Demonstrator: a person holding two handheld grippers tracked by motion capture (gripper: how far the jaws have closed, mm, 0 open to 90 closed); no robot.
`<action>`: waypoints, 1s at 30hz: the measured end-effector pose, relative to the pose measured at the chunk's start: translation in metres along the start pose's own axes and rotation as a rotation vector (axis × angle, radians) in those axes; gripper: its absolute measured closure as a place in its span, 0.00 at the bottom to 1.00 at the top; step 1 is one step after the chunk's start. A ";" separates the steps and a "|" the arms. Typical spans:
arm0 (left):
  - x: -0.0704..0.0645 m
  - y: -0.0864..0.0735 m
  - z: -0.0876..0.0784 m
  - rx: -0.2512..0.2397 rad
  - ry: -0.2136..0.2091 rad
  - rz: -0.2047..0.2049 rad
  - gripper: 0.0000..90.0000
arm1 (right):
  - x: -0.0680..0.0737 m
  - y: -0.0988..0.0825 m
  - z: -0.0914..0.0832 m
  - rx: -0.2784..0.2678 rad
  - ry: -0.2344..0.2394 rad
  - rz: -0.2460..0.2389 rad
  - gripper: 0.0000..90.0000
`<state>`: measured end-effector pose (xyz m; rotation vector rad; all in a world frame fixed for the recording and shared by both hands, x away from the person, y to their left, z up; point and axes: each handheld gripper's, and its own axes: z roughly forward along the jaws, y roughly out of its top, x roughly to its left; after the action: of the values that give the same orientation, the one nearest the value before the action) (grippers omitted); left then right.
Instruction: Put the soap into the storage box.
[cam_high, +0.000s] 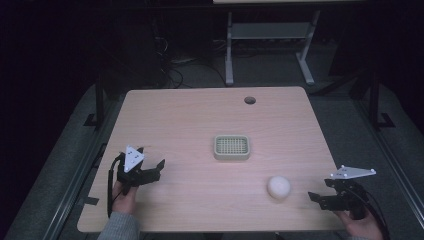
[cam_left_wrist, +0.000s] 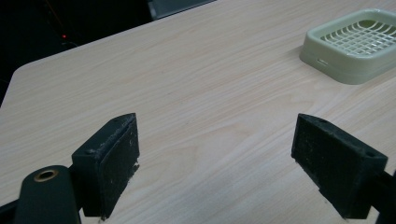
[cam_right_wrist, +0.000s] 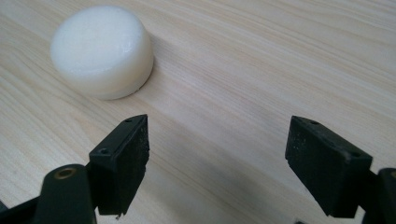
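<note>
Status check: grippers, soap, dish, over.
Left gripper and right gripper open, empty. White soap on table, near right gripper. Soap dish empty, mid-table. Nothing between them.

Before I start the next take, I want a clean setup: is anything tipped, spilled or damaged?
Nothing stands out. The white round soap lies flat on the table, apart from the green slotted dish, which sits level and empty. Left gripper and right gripper are open, holding nothing.

We see the soap (cam_high: 278, 187) on the table (cam_high: 190, 115), nearer and right of the central tray (cam_high: 232, 147), seemingly apart.
</note>
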<state>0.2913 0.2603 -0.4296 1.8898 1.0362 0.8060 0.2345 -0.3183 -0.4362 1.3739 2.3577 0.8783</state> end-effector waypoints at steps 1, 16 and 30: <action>0.001 0.000 0.000 0.001 -0.002 -0.005 0.16 | 0.000 0.000 0.000 -0.002 0.002 -0.006 0.23; 0.002 0.000 -0.003 -0.006 0.003 -0.003 0.16 | 0.006 0.012 -0.002 0.043 0.036 -0.038 0.21; 0.001 0.000 -0.002 -0.011 -0.002 0.000 0.16 | 0.017 0.033 0.001 0.104 0.075 -0.110 0.19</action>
<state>0.2897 0.2616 -0.4284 1.8809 1.0282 0.8087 0.2488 -0.2910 -0.4154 1.2547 2.5414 0.7998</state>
